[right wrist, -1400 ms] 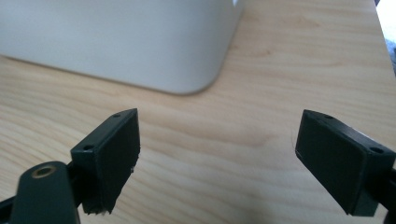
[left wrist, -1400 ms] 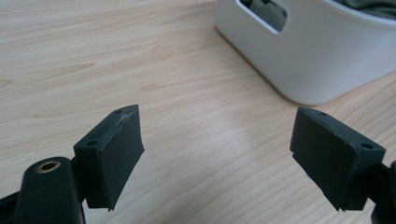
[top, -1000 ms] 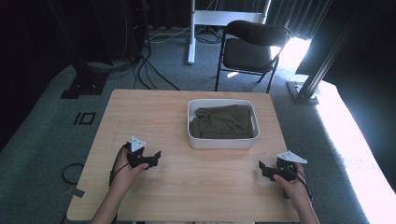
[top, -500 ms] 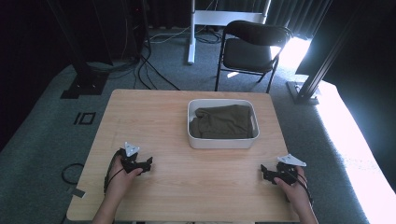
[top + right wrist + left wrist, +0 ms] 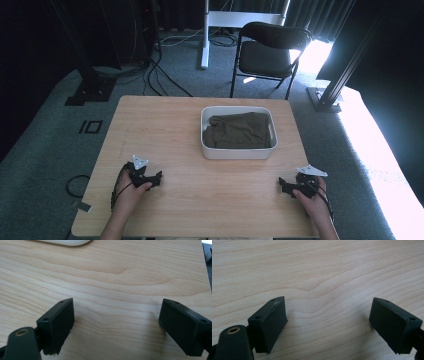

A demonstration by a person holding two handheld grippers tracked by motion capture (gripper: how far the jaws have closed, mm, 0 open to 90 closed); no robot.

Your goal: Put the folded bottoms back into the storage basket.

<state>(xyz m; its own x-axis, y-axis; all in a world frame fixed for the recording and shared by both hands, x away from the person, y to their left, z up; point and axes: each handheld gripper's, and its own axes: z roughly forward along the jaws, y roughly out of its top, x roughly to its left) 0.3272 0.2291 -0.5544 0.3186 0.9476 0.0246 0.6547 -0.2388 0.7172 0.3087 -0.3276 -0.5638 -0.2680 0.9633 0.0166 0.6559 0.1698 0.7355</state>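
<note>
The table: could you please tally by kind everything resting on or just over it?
Grippers: 2, left gripper and right gripper, both open and empty.
White bins: 1, the bin.
Olive cloths: 1, the cloth folded inside it.
Total: 4.

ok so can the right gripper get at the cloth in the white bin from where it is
Probably yes: the right gripper is open, only bare table lies between it and the white bin, and the olive cloth lies uncovered inside.

A wooden table (image 5: 200, 130) carries a white tub (image 5: 238, 150) of cloth.
</note>
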